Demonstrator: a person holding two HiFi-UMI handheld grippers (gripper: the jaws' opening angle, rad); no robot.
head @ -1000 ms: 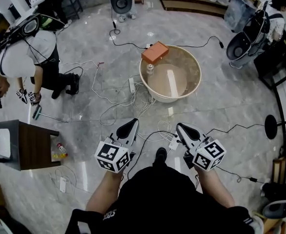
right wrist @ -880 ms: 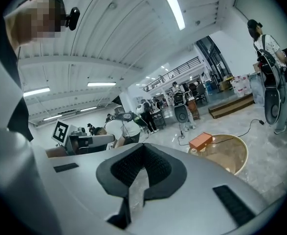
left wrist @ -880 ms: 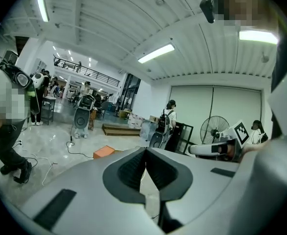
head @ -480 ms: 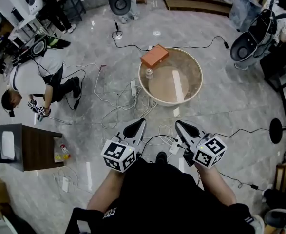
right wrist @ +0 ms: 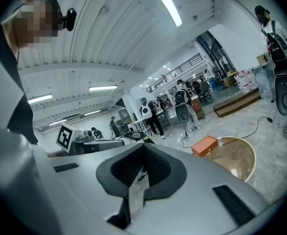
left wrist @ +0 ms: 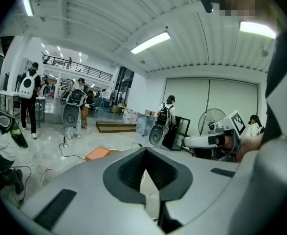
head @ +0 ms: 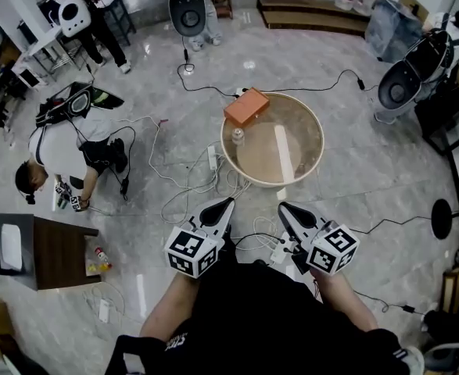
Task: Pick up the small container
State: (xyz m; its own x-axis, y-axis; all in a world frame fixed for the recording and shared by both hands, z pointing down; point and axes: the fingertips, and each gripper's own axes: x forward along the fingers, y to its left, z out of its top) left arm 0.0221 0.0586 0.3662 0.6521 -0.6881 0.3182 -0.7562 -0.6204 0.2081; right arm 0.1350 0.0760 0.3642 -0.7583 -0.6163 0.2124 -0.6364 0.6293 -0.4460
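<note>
A small clear container (head: 237, 137) with a pale cap stands inside a big round beige basin (head: 313, 121) on the floor, near its left wall. An orange box (head: 246, 106) rests on the basin's far-left rim. My left gripper (head: 227, 204) and right gripper (head: 282, 207) are held side by side short of the basin, both pointing at it, jaws together with nothing between them. The left gripper view shows its shut jaws (left wrist: 144, 150) and the orange box (left wrist: 98, 153). In the right gripper view the shut jaws (right wrist: 144, 149) point left of the basin (right wrist: 236, 158).
Cables and a power strip (head: 212, 137) lie on the marble floor between me and the basin. A person (head: 61, 151) crouches at the left by a dark wooden table (head: 53, 252). White robot-like machines (head: 190, 6) stand at the back and right (head: 405, 80).
Both grippers have moved forward together, and the basin now lies closer to their tips. The crouching person at the left has shifted. The jaws stay closed.
</note>
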